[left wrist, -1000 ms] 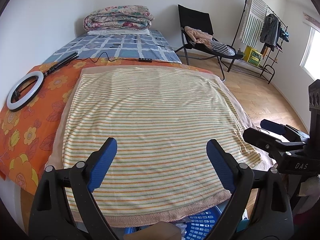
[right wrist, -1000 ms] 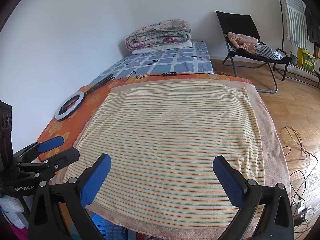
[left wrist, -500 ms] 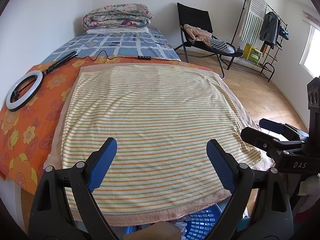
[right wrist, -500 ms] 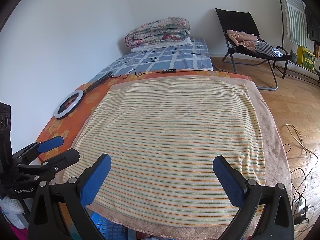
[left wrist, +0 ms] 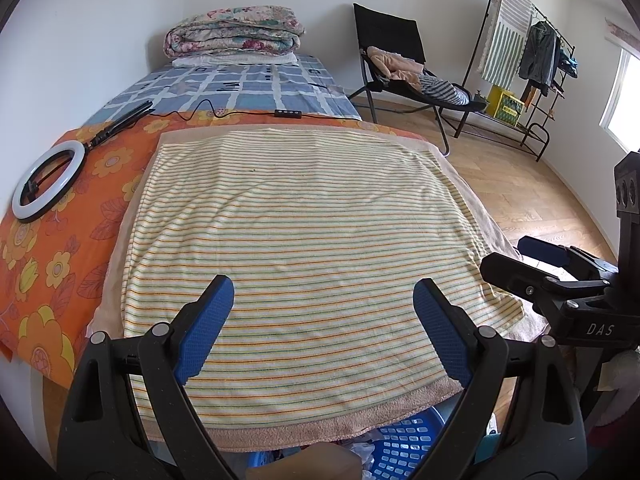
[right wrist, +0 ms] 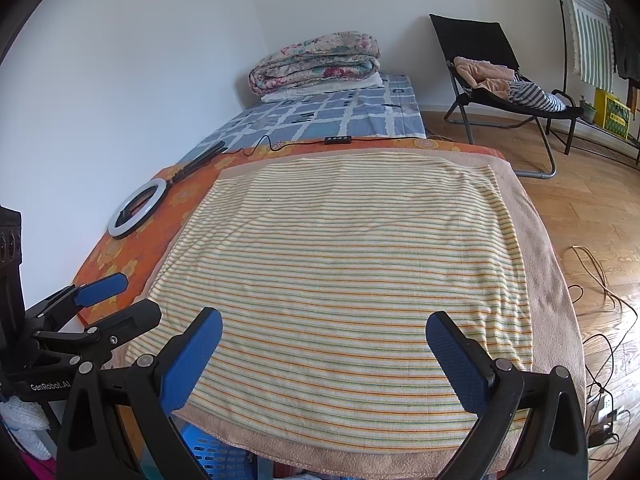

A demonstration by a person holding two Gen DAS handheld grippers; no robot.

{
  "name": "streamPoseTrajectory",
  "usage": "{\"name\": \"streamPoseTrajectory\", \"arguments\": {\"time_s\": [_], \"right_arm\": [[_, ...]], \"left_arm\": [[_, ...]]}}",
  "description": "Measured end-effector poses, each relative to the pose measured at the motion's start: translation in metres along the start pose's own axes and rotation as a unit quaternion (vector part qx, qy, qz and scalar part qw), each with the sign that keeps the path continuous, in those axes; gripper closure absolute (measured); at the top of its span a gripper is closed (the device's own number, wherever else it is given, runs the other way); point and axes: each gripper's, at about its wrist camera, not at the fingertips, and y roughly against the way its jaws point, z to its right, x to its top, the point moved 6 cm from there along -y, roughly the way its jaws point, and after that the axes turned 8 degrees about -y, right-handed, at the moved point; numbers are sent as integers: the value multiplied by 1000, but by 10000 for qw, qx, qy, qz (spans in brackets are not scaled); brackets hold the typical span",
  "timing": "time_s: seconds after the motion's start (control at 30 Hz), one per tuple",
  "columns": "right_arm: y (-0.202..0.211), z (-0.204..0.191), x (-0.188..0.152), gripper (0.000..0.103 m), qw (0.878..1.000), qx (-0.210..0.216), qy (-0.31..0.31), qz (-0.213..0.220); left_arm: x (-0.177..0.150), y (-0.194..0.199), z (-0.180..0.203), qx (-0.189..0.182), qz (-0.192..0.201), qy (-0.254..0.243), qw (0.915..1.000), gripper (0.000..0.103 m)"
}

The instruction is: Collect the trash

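Observation:
My left gripper (left wrist: 324, 292) is open and empty over the near edge of a striped yellow towel (left wrist: 304, 240) spread on a table. My right gripper (right wrist: 324, 328) is open and empty over the same towel (right wrist: 348, 264), to the right of the left one. The right gripper also shows at the right of the left wrist view (left wrist: 532, 260), and the left gripper at the left of the right wrist view (right wrist: 108, 300). A blue slotted basket (left wrist: 404, 448) sits below the table's near edge; crumpled white stuff (left wrist: 362, 450) lies by it. I see no trash on the towel.
An orange flowered cloth (left wrist: 60, 240) holds a white ring light (left wrist: 48, 180) with its cable and remote (left wrist: 288, 114). A bed with folded quilts (left wrist: 236, 36) lies behind. A black chair (left wrist: 404, 64), a clothes rack (left wrist: 532, 52) and floor cables (right wrist: 600, 280) are right.
Both grippers have risen slightly and pulled back a little, so the towel's near edge and the blue basket show more. Both stay open.

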Motion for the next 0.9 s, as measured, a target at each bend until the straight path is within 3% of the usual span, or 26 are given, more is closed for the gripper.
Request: {"name": "streamPoseTrajectory", "arguments": {"time_s": [0.9], "right_arm": [[-3, 1, -3, 0, 10000, -13, -1, -68]], "left_arm": [[1, 0, 1, 1, -11, -9, 10000, 10]]}}
